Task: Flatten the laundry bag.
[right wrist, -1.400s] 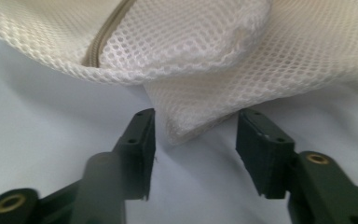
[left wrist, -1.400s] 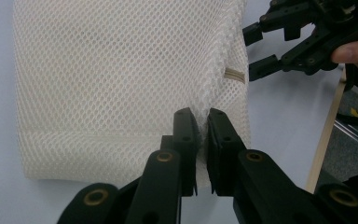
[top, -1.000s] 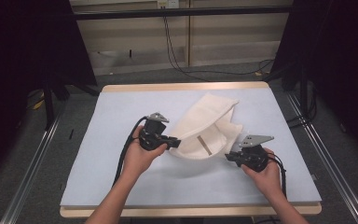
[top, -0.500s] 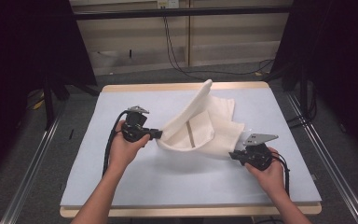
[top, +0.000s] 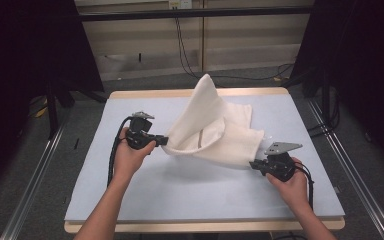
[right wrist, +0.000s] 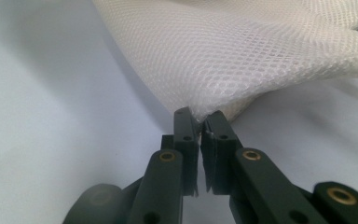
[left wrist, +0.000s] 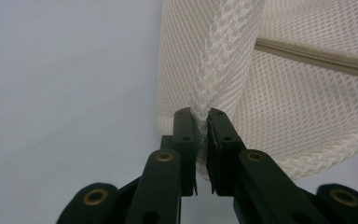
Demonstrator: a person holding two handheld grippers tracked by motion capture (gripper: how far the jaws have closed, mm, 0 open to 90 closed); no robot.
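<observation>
- The desk [top: 130,210] carries a pale blue mat.
- A white mesh bag [top: 215,130] sits mid-desk, its far corner peaked upward.
- The left hand-held gripper [top: 162,141] is clamped on the bag's left edge.
- The right hand-held gripper [top: 252,164] pinches its near-right corner.

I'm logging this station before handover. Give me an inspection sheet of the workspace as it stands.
Surface: pale blue mat on a wooden-edged table.
Job's things: white mesh zippered bag, one part lifted, the rest lying on the mat.
Clutter: nothing seen.
Grippers: left hand-held gripper shut on a bag edge; right hand-held gripper shut on another edge.
Cables: black cable trails from the left gripper; wires hang at the back wall.
Surroundings: grey floor, metal rails, dark curtains.
</observation>
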